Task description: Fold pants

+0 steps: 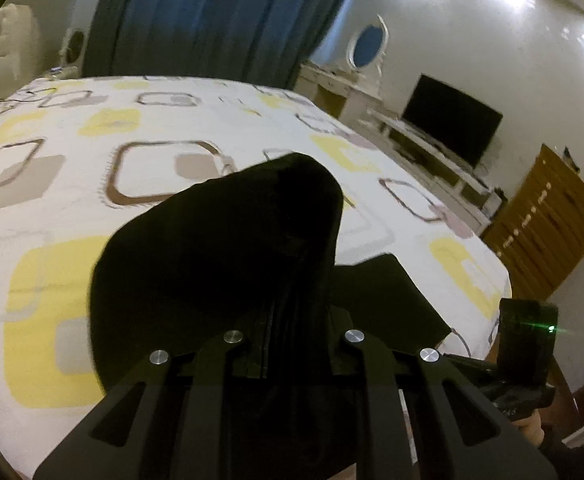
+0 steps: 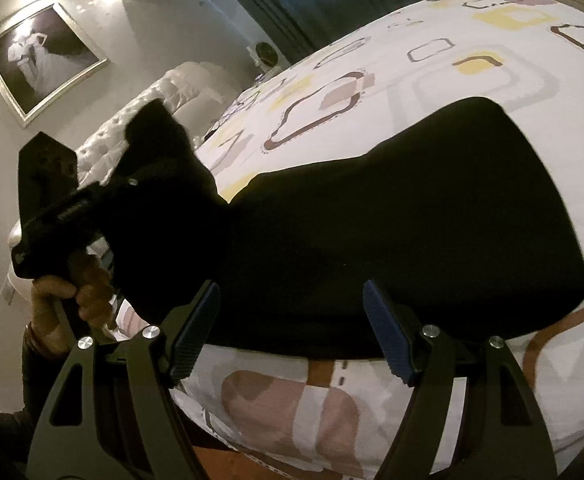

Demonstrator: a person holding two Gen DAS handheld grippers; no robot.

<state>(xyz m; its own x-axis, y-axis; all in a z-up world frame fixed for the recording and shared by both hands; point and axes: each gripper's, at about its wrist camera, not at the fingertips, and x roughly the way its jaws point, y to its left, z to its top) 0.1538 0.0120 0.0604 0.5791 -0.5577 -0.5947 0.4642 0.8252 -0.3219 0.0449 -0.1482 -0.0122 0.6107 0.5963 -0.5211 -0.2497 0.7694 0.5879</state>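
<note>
My left gripper (image 1: 292, 344) clamps the black pants (image 2: 412, 220) to lift a fold; the right gripper (image 2: 292, 328) waits, jaws apart.

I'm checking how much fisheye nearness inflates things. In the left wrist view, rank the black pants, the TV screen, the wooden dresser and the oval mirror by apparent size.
1. Black pants, much the largest, but nearest the camera.
2-3. Wooden dresser and TV screen: too alike to rank.
4. Oval mirror, smallest.
</note>
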